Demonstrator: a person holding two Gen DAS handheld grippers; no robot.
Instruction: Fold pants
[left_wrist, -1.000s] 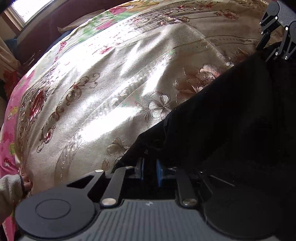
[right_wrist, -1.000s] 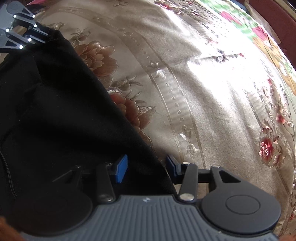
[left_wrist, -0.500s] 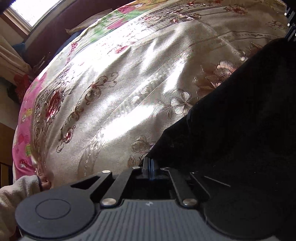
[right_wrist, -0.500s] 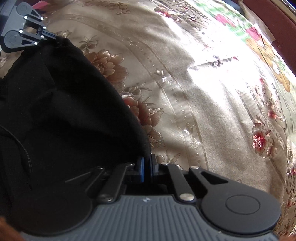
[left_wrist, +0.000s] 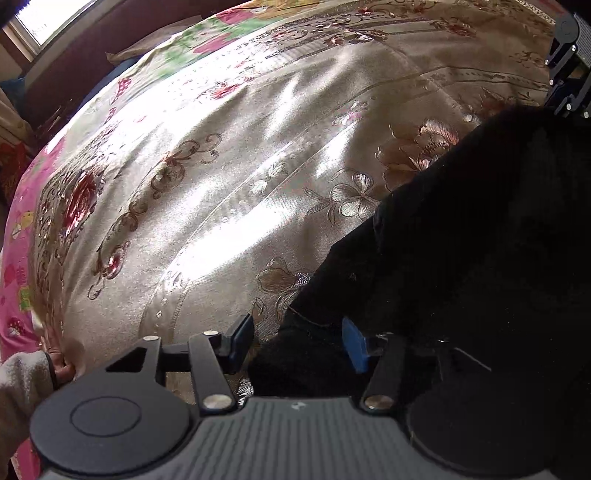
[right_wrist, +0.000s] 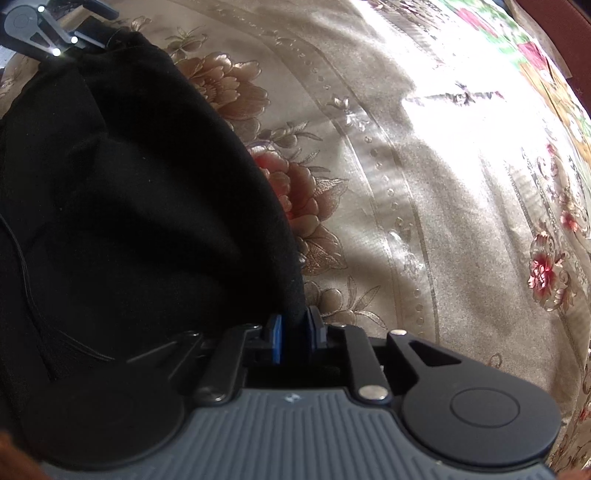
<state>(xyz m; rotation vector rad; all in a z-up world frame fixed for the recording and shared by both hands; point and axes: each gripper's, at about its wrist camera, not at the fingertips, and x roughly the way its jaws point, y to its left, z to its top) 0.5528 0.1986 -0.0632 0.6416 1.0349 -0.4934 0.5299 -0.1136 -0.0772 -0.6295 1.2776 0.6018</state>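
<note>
A: Now, L side status?
B: Left gripper (left_wrist: 295, 341) points steeply down at the bedspread (left_wrist: 221, 192). Jaws have just been opening, now apart; corner of the black pants (left_wrist: 480, 258) lies between the pads, not pinched.
A: R side?
B: Right gripper (right_wrist: 294, 338) also steeply down, jaws have eased out slightly, pads clamped on pants edge. Pants lie on bedspread betw. both grippers.

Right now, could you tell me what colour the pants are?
Plain black pants, clearest in the right wrist view.
</note>
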